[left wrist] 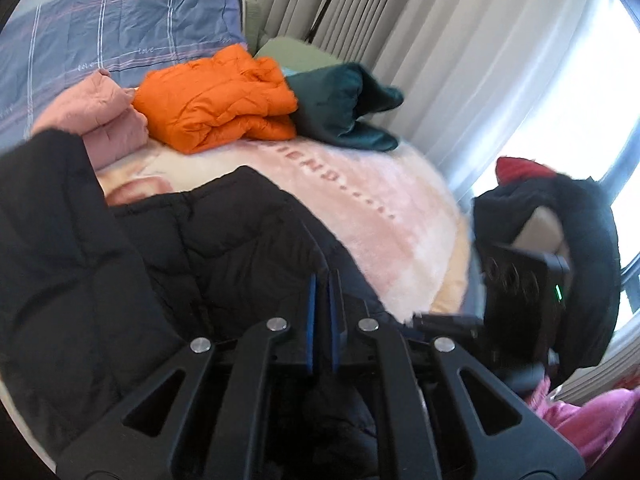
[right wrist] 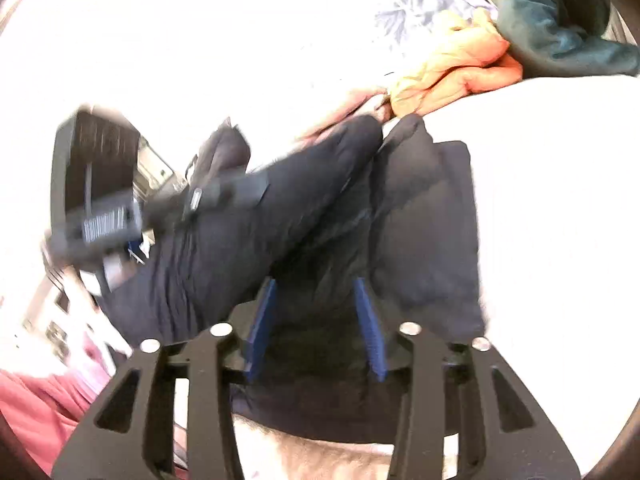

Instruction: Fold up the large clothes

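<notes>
A black puffer jacket (left wrist: 168, 248) lies on the pink fleece blanket (left wrist: 380, 208) of a bed. My left gripper (left wrist: 324, 280) has its blue pads nearly together, pinching a fold of the jacket's fabric. In the right wrist view the jacket (right wrist: 400, 216) lies partly folded, a sleeve (right wrist: 260, 216) lifted across it. My right gripper (right wrist: 316, 284) is open, its blue pads wide apart just above the jacket's near part. The other gripper's body shows blurred at the left of that view (right wrist: 96, 188) and the right one at the right of the left view (left wrist: 520, 292).
Folded jackets lie at the bed's head: pink (left wrist: 104, 116), orange (left wrist: 216, 100) and dark green (left wrist: 340, 104). A blue plaid pillow (left wrist: 112, 24) lies behind them. Grey curtains (left wrist: 400, 20) and a bright window are to the right. Pink cloth (left wrist: 592, 412) lies low at the right.
</notes>
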`<act>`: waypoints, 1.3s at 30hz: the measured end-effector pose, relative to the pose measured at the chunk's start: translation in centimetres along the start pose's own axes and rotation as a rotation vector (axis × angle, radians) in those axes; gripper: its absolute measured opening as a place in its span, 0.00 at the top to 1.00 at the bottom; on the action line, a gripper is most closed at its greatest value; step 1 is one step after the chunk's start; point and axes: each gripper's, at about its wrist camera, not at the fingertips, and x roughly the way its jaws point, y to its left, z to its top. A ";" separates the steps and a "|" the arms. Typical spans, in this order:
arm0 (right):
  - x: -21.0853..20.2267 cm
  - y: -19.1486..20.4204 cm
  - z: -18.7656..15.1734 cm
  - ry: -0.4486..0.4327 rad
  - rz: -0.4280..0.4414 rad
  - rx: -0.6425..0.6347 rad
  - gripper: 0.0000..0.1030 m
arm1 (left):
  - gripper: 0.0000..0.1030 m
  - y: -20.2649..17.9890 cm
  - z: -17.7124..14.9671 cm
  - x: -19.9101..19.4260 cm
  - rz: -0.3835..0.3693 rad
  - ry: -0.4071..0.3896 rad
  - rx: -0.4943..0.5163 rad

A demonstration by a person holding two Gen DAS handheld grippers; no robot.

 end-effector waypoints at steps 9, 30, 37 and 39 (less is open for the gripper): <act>1.4 -1.2 5.9 0.079 0.064 0.146 0.27 | 0.93 -0.2 -2.8 -0.1 -0.078 -0.041 0.025; 4.4 -0.2 10.1 0.036 -0.167 -0.121 0.94 | 0.63 5.8 -4.5 -12.5 0.199 -0.333 -0.017; 5.4 -2.2 9.8 0.054 -0.148 -0.057 0.94 | 0.58 13.2 -6.0 -11.0 0.214 -0.336 -0.255; 5.4 -2.3 9.8 0.053 -0.144 -0.067 0.94 | 0.58 13.2 -5.6 -9.7 0.174 -0.313 -0.254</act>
